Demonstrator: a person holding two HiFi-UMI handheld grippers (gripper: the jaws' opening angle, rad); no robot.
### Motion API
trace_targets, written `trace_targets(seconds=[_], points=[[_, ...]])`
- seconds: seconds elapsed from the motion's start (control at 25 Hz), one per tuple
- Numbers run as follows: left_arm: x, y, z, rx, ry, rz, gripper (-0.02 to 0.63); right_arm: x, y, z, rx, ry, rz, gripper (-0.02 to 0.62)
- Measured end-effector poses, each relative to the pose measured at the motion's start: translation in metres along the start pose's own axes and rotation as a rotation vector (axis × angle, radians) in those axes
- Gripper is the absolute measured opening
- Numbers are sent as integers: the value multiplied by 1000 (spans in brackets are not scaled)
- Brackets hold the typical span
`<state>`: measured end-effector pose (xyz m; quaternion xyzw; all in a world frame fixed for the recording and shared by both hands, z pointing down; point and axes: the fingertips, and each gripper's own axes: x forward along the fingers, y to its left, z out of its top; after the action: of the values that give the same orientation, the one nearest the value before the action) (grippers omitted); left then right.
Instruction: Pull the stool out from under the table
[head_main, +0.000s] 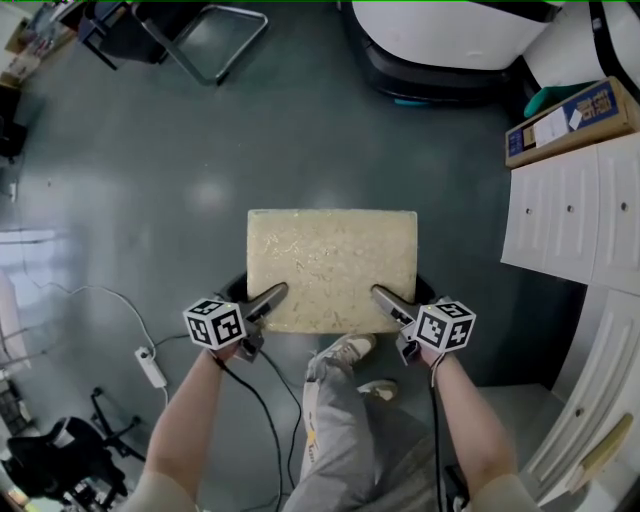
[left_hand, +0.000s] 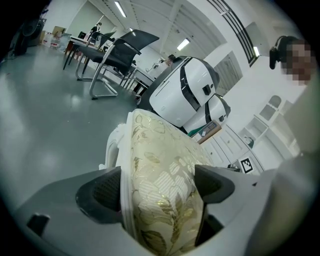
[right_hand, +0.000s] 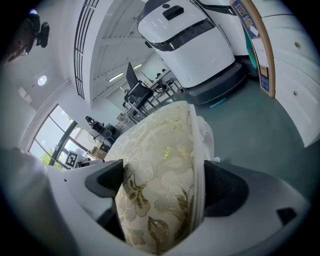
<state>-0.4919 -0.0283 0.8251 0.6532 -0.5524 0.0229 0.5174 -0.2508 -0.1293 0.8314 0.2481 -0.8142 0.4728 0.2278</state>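
**Q:** Stool (head_main: 332, 268), location?
**A:** Centre of the head view, on open grey floor, cream floral cushion up. No table shows over it or beside it in any view. It lies just ahead of the person's shoes (head_main: 350, 349).

**Q:** Left gripper (head_main: 268, 298), state?
**A:** Pinching the stool. Its jaws are closed over the near left corner of the seat. The left gripper view shows one pad on the cushion and the other against the white frame beneath.

**Q:** Right gripper (head_main: 388, 300)?
**A:** Same entry, mirrored. It is clamped on the near right corner, with cushion and white rim filling the gap between its jaws.

**Q:** Surroundings, left to right?
**A:** Power strip (head_main: 152, 367) with cable, near left. Chair (head_main: 200, 35), far left. White machine (head_main: 450, 30), far centre. Box (head_main: 570, 120) beside cabinets (head_main: 570, 210), right. All stand apart from the stool.

**Q:** Step in hand?
**A:** Judged to be the pull itself, at or near its end, since the seat shows whole with nothing overhead. Whether the legs rest on the floor or hang lifted cannot be told.

**Q:** Next move calls for?
**A:** Probably little more travel. The person's legs are close behind the seat, so any further draw needs a step back. Otherwise, settle the stool level and part both pairs of jaws together, so neither corner tips.
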Motion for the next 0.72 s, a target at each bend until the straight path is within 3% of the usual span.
trace_targets(seconds=[0.4,0.72], points=[[1,22,-29,8,48,15,453,11,-5,-31,-17,-25,2,491],[0,31,-57,-58,108,42,453,10,-11,-47,-48,64,-51,492]])
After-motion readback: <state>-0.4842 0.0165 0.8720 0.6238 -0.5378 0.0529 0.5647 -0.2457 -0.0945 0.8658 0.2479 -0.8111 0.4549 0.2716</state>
